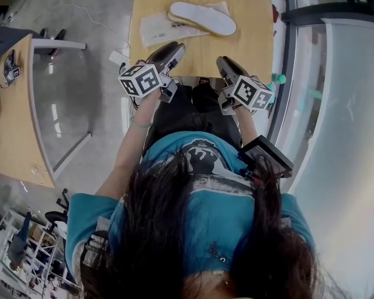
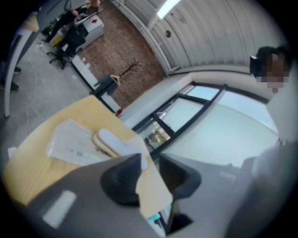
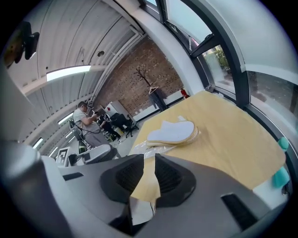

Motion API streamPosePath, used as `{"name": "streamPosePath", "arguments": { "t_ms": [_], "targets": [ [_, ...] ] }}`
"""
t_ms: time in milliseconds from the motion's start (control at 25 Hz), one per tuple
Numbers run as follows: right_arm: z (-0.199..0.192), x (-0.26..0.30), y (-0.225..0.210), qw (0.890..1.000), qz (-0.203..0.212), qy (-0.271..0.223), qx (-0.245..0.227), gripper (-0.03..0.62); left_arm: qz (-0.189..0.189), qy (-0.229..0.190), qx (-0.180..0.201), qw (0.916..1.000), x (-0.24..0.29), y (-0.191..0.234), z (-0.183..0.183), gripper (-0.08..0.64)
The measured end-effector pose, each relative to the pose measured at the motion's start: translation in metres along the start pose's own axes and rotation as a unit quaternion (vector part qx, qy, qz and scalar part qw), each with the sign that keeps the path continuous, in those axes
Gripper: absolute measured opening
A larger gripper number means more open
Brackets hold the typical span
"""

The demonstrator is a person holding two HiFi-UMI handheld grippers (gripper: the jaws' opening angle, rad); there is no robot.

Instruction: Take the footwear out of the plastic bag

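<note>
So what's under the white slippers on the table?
The plastic bag, lying flat, with one end beneath the slippers. The covered part of the bag cannot be seen.

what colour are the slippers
The slippers are white with tan edging, clearest in the right gripper view.

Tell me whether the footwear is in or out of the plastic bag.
Out, it seems: the white footwear lies on top of the flat plastic bag on the table, with no film over it.
</note>
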State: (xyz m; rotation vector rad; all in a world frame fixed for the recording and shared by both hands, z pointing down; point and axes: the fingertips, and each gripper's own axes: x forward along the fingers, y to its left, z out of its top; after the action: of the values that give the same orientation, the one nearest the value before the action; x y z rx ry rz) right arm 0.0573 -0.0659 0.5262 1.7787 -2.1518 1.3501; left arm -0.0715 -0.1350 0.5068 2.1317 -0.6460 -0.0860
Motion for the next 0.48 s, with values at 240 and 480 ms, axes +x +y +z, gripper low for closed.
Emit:
{"name": "streamPosePath", "arguments": {
  "t_ms": [240,480],
  "targets": [
    [-0.024,-0.018,0.005,1.0,0.011,0.026,-0.007,0.058,0.021,-0.058,0.055,0.9965,-0.012,-0.01,0.003,0.0],
    [-0.033,-0.035,0.008,0.999,0.035,0.039,-0.015,0.052,0.046,-0.078,0.087,0.9921,-0.027,-0.024,-0.003,0.0]
  ]
}}
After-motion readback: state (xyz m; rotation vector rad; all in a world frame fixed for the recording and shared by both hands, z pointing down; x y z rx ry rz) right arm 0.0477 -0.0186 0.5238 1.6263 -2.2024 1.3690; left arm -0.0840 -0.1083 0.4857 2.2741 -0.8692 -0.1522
